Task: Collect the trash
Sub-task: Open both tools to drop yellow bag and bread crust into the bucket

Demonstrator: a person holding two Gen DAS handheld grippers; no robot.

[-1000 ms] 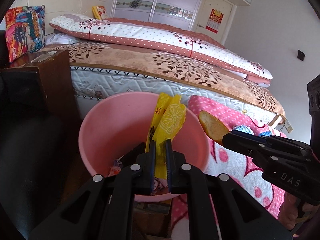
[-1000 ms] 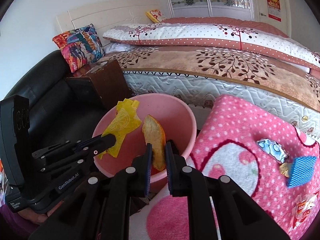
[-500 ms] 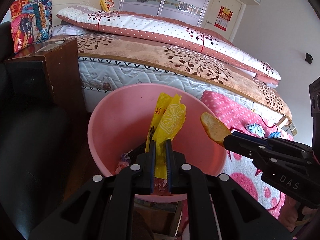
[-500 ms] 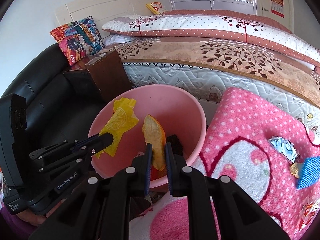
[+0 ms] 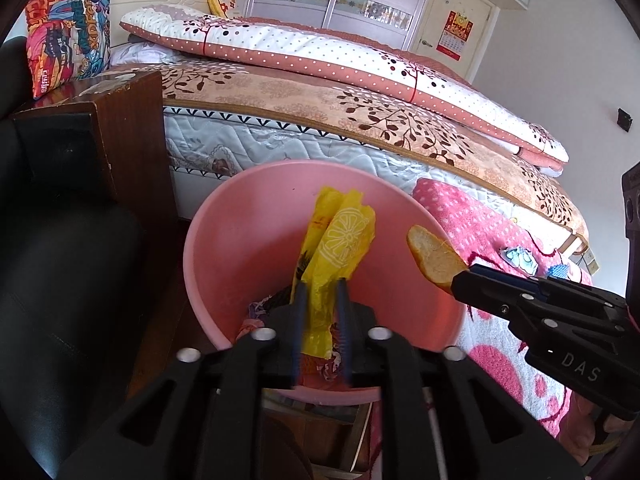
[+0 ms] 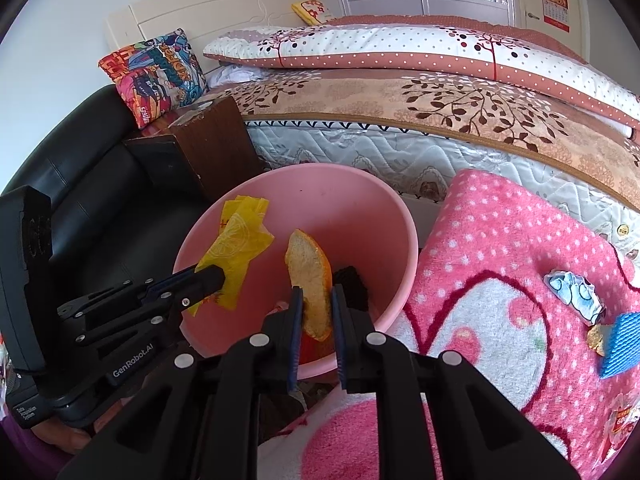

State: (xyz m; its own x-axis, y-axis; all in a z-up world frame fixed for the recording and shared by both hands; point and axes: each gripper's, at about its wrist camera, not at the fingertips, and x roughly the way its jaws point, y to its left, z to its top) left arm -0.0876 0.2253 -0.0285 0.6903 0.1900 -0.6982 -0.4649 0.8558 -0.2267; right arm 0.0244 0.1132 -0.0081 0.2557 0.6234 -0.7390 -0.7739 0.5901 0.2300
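Observation:
My left gripper (image 5: 320, 284) is shut on a yellow lemon-print wrapper (image 5: 340, 248) and holds it over the pink bin (image 5: 240, 216). My right gripper (image 6: 314, 290) is shut on a piece of orange peel (image 6: 308, 268), also over the pink bin (image 6: 360, 200). The wrapper (image 6: 236, 244) and left gripper (image 6: 208, 276) show at the left in the right wrist view. The peel (image 5: 434, 258) and right gripper (image 5: 460, 276) show at the right in the left wrist view. Some trash lies at the bin's bottom (image 5: 256, 316).
A pink polka-dot blanket (image 6: 500, 248) lies right of the bin, carrying a crumpled blue-white wrapper (image 6: 574, 292), a blue ribbed piece (image 6: 622, 344) and a small gold scrap (image 6: 598, 336). A black sofa (image 5: 60, 280), a wooden nightstand (image 5: 120, 128) and the bed (image 5: 320, 120) surround the bin.
Both grippers have moved forward and over the bin's opening, so the bin looks larger and closer. Each keeps its hold on its item.

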